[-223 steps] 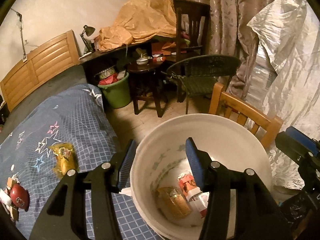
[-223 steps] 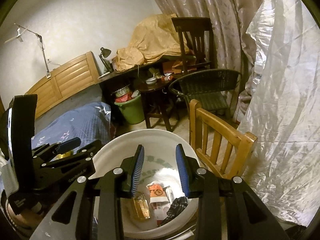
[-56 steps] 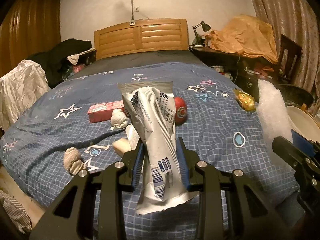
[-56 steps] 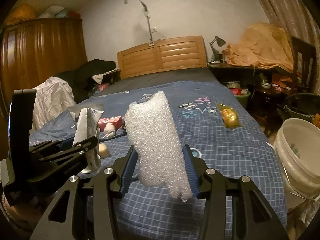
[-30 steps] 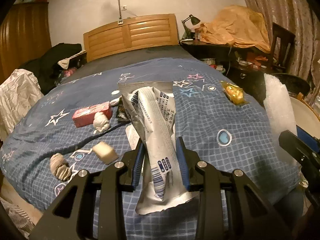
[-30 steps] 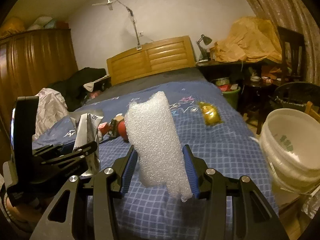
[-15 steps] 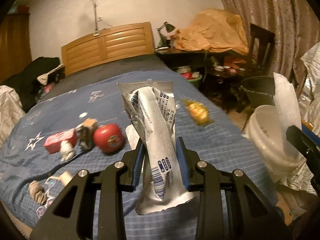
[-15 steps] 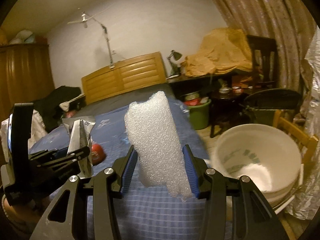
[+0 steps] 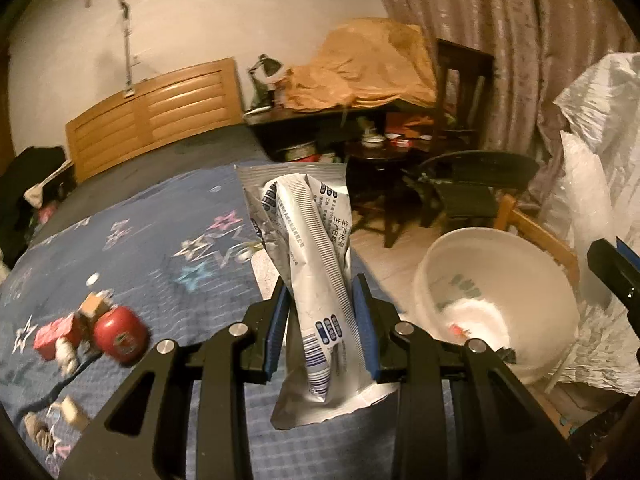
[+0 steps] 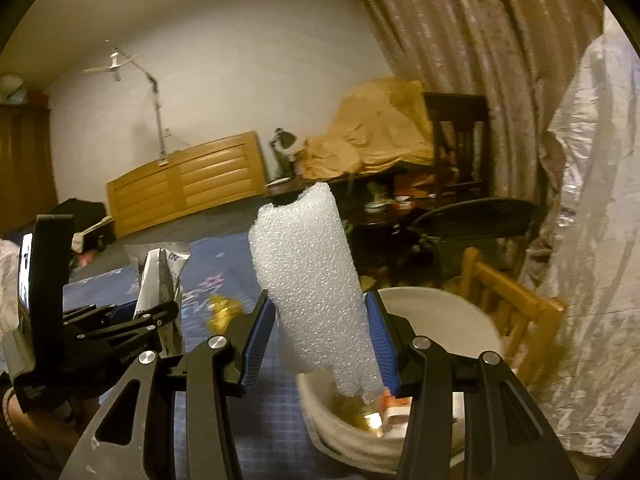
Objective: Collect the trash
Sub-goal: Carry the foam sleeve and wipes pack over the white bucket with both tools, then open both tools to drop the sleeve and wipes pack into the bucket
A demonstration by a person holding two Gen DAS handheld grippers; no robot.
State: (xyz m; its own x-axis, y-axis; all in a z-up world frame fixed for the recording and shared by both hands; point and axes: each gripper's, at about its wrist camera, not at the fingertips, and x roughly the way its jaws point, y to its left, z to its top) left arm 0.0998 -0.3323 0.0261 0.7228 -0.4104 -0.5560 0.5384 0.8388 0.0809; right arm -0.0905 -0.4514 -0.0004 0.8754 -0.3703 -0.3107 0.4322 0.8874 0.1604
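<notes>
The left gripper (image 9: 320,328) clamps a silver wrapper (image 9: 316,280) upright at frame centre; the right gripper (image 10: 320,340) pinches a foam roll (image 10: 316,296), both apparently bound for the white bucket (image 9: 496,304) at lower right.

Both tools look alike: the left gripper (image 9: 320,320) and the right gripper (image 10: 320,338) have matte black angular arms, round silver screw heads at the joints and ribbed blue pads inside the fingers (image 10: 256,338). White lettering marks the left one's side.
</notes>
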